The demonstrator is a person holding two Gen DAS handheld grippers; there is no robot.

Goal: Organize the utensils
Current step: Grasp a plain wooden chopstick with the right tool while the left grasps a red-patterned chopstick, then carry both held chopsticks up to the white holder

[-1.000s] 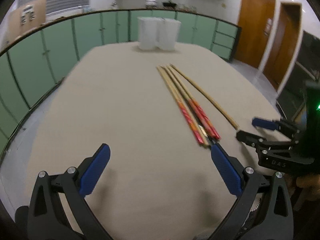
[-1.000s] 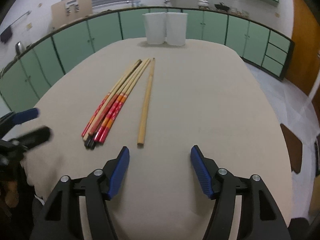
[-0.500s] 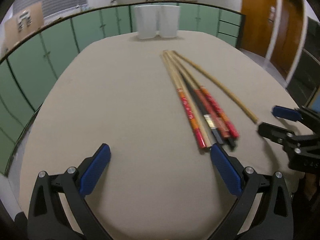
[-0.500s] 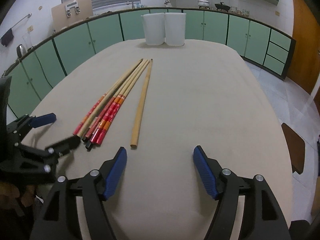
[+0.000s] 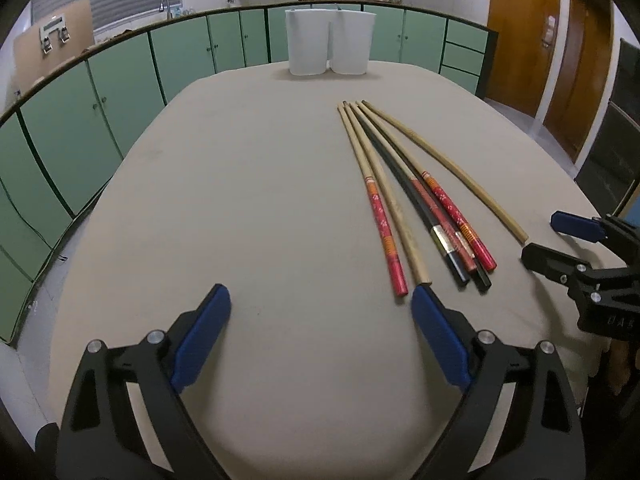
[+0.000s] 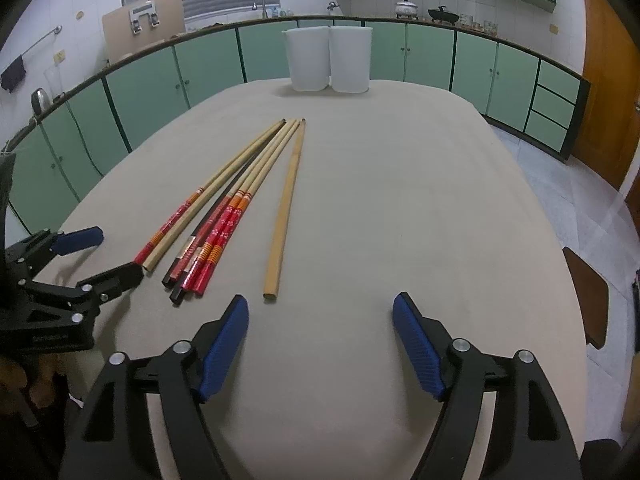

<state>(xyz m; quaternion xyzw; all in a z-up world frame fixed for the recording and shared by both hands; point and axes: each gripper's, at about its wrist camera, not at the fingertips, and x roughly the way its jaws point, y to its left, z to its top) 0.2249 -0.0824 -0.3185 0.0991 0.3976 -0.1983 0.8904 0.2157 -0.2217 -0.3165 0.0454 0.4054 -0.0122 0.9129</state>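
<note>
Several chopsticks (image 5: 400, 200) lie in a loose fan on the beige table (image 5: 240, 200); some have red patterned ends, some are black, and one is plain. A single plain chopstick (image 5: 448, 168) lies apart on their right. Two white cups (image 5: 328, 46) stand at the far edge. My left gripper (image 5: 319, 300) is open with nothing between its closing jaws, and its right fingertip is just short of the near chopstick ends. My right gripper (image 6: 320, 304) is open with nothing between its opening jaws, right of the lone chopstick (image 6: 286, 208). Each view shows the other gripper (image 5: 548, 240) (image 6: 116, 254).
Green cabinets (image 5: 120, 92) ring the table on the left and behind. Wooden doors (image 5: 520, 36) stand at the far right. A brown chair seat (image 6: 584, 296) sits beyond the table's right edge. Bare cloth lies left of the chopsticks.
My left gripper has moved towards the chopsticks' near ends and its jaws have narrowed slightly. The right gripper's jaws have widened while it kept its place.
</note>
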